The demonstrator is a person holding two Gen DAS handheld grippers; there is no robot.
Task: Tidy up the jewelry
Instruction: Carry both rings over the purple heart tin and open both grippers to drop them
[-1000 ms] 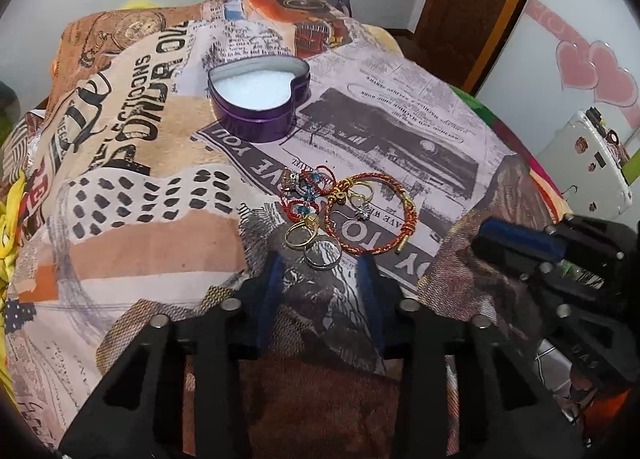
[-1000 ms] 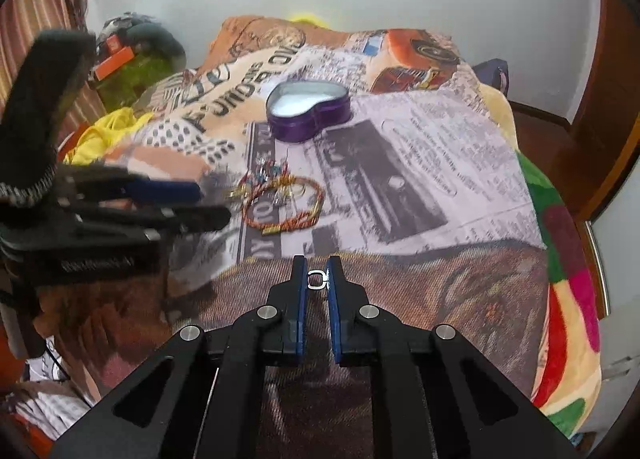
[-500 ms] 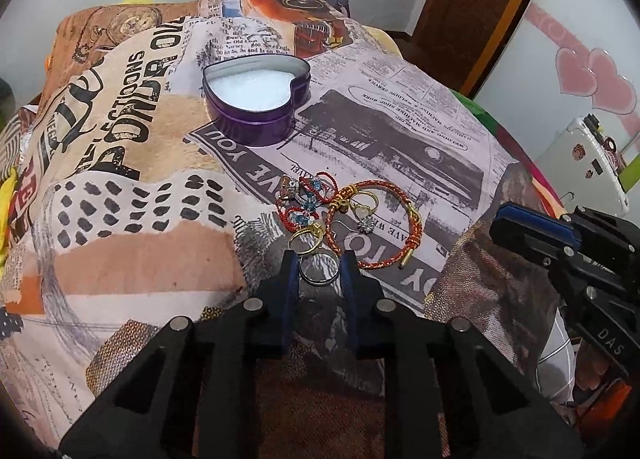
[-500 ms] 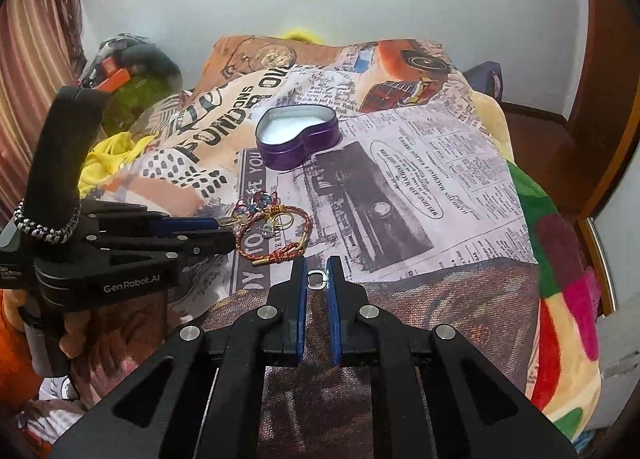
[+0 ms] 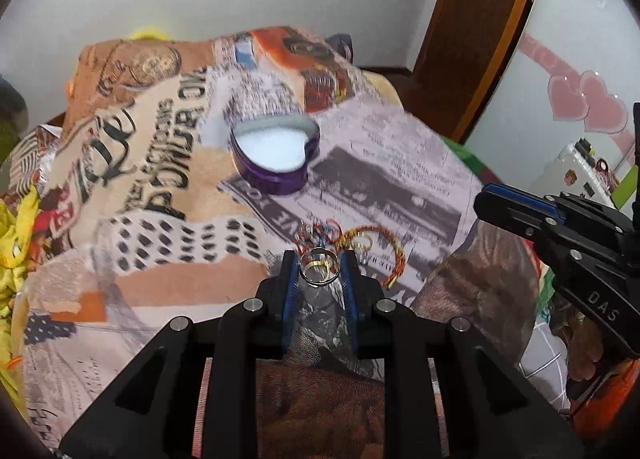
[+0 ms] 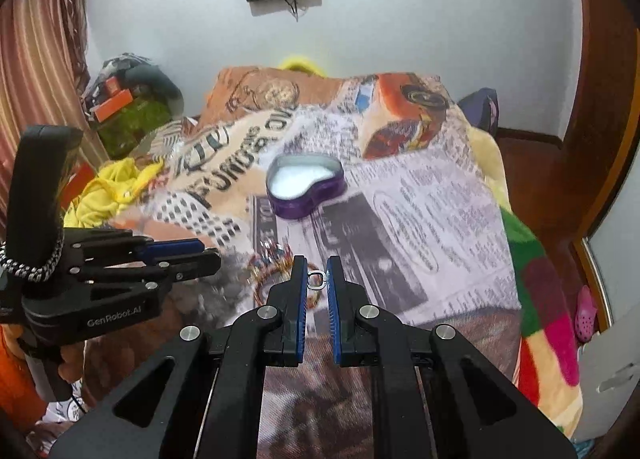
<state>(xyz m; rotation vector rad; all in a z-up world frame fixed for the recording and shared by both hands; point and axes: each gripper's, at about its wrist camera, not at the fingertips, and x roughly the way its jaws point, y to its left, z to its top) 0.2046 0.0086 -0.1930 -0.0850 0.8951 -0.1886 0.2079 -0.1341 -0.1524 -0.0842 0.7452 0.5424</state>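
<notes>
"GenRobot.AI" on left tongs (image 6: 200,255); "DAS" on right tongs (image 5: 486,201).

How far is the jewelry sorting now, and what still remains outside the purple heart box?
Nothing looks put away yet: the purple heart box shows only its white lining. In hand: the left tongs grip a silver ring, and the right tongs pinch a small silver ring. Left to do: the red-gold bracelet and the tangled small pieces lie on the blanket.
</notes>
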